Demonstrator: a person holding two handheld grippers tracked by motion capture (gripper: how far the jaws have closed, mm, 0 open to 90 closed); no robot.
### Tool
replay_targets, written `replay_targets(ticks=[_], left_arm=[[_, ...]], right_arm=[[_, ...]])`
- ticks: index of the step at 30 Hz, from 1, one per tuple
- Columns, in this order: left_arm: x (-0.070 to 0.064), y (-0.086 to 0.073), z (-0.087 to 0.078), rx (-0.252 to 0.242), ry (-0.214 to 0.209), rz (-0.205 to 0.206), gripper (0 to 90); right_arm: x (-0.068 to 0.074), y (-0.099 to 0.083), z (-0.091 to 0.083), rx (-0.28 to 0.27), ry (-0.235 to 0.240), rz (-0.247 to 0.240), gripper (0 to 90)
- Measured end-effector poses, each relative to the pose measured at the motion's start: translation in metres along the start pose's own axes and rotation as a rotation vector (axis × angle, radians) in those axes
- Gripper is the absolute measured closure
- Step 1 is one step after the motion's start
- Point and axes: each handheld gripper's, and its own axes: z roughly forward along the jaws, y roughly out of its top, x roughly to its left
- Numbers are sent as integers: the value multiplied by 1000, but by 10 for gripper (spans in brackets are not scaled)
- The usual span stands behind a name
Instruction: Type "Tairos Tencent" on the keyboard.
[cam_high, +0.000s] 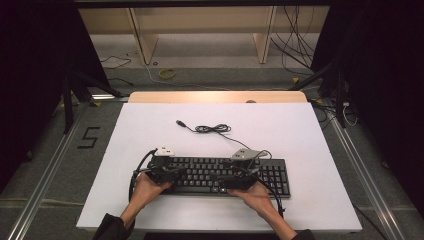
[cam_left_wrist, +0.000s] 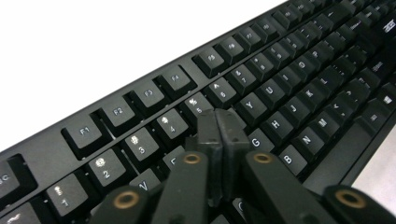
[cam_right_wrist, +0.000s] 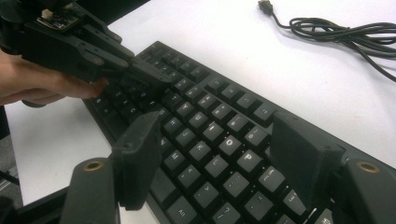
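Note:
A black keyboard (cam_high: 210, 170) lies across the near middle of the white table. Both grippers hover over it, each held by a hand. My left gripper (cam_left_wrist: 219, 122) is shut with nothing between its jaws. Its joined tips rest at the keys just below the 5 and 6, left of Y. In the high view the left gripper (cam_high: 175, 173) is over the keyboard's left part. My right gripper (cam_right_wrist: 217, 125) is open, its jaws wide apart above the O and P keys, and it sits right of centre (cam_high: 240, 175). From the right gripper view, the left gripper (cam_right_wrist: 152, 77) points down onto the keys.
The keyboard's black cable (cam_high: 214, 129) lies coiled on the white table (cam_high: 300, 130) behind the keyboard, its USB plug (cam_high: 181, 123) loose at the left end. Wooden furniture and floor cables sit beyond the table's far edge.

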Motion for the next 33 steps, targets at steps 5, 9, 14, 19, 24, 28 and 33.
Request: replay_targets(ticks=[5,9,14,19,24,28,33], left_arm=[[-1,2,-8,-28,-6,-12,782],[-1,3,-15,-59,-31,-30,653],[-4,2,-21,-84,-61,-27,510],[-5,1,-28,-110,-69,-39,439],[-3,-1,-32,-132,-72,-57,395],[-2,-5,-36,-146,-73,-55,378],[-2,-8,-39,-163,-76,-65,348]], right_arm=[[-1,1,1,-2,-2,3,350],[-1,1,1,-7,-5,3,351],[-2,2,2,-9,-6,5,362],[-2,4,4,-8,-2,2,393],[-4,5,7,1,2,-5,458],[-4,5,10,10,5,-12,513],[-5,7,13,26,5,-17,620]])
